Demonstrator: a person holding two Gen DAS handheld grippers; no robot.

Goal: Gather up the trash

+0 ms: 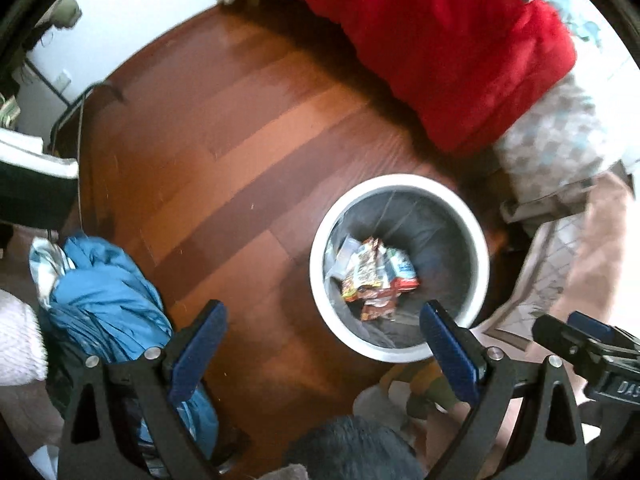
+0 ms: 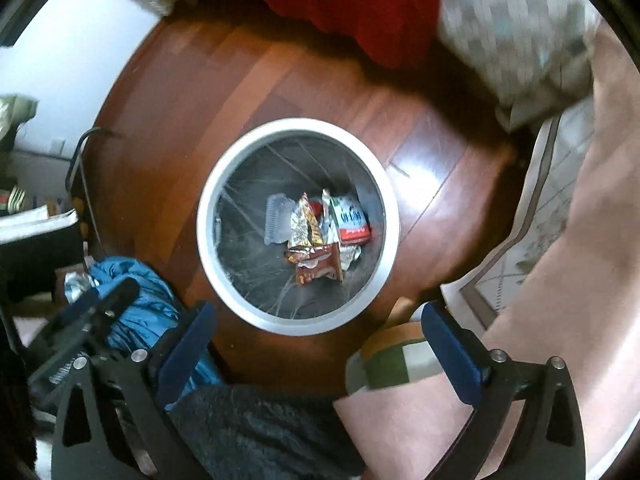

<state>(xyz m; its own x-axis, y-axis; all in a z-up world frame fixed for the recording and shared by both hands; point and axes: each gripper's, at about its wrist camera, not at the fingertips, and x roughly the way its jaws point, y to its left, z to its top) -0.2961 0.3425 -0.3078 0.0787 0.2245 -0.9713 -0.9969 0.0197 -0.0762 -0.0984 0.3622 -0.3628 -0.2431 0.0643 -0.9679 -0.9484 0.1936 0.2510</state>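
A round white trash bin (image 1: 478, 236) (image 2: 208, 240) with a clear liner stands on the wooden floor. Several crumpled snack wrappers (image 1: 376, 276) (image 2: 320, 236) lie at its bottom, with a clear plastic piece (image 2: 278, 220) beside them. My left gripper (image 1: 324, 320) hangs high above the floor, open and empty, the bin just inside its right finger. My right gripper (image 2: 318, 320) is open and empty too, hovering almost straight over the bin. Each gripper shows at the edge of the other's view: right gripper (image 1: 588, 344), left gripper (image 2: 92, 312).
A red blanket (image 1: 460, 52) (image 2: 340, 4) drapes off a bed at the top. Blue clothing (image 1: 108, 304) (image 2: 136, 304) is heaped on the floor at the left. A patterned rug (image 2: 532, 248) lies to the right, and a person's leg (image 2: 560, 280) and sock (image 2: 396, 356) show.
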